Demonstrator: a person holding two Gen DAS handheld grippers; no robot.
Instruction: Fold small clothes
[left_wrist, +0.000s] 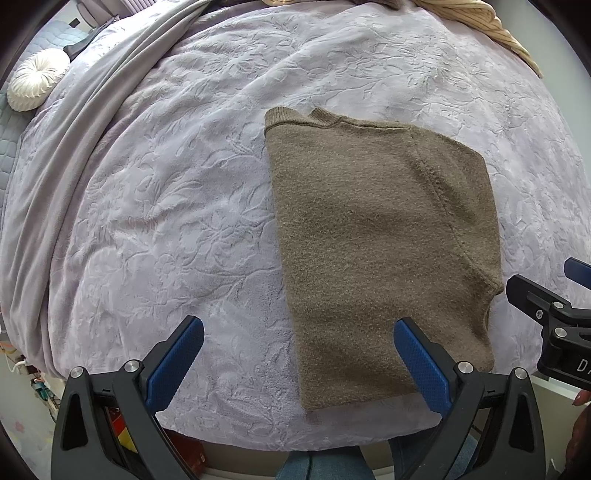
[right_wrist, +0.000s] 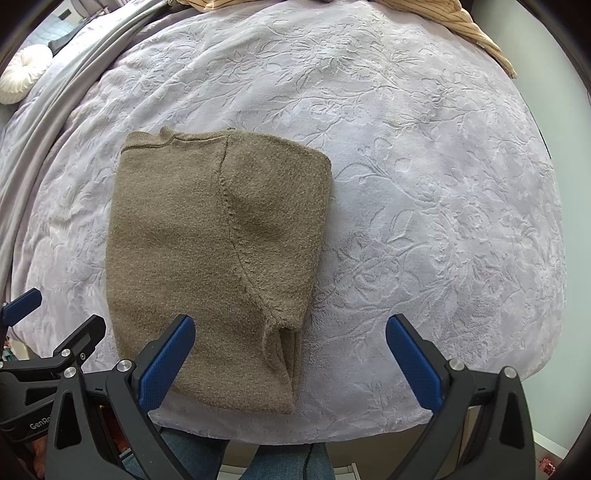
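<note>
Soft, floppy brown knitted sweater (left_wrist: 376, 236) lay folded mid-frame; both grippers (left_wrist: 299, 363) (right_wrist: 290, 363) gaped wide, empty. I'd pinch the lower hem corners.

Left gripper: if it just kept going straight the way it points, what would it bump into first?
Probably the brown knit garment. The left gripper is open, its right finger already over the garment's near edge and its left finger over the lilac bedspread. Depth is unclear, so it might touch the bedspread beside the garment.
</note>
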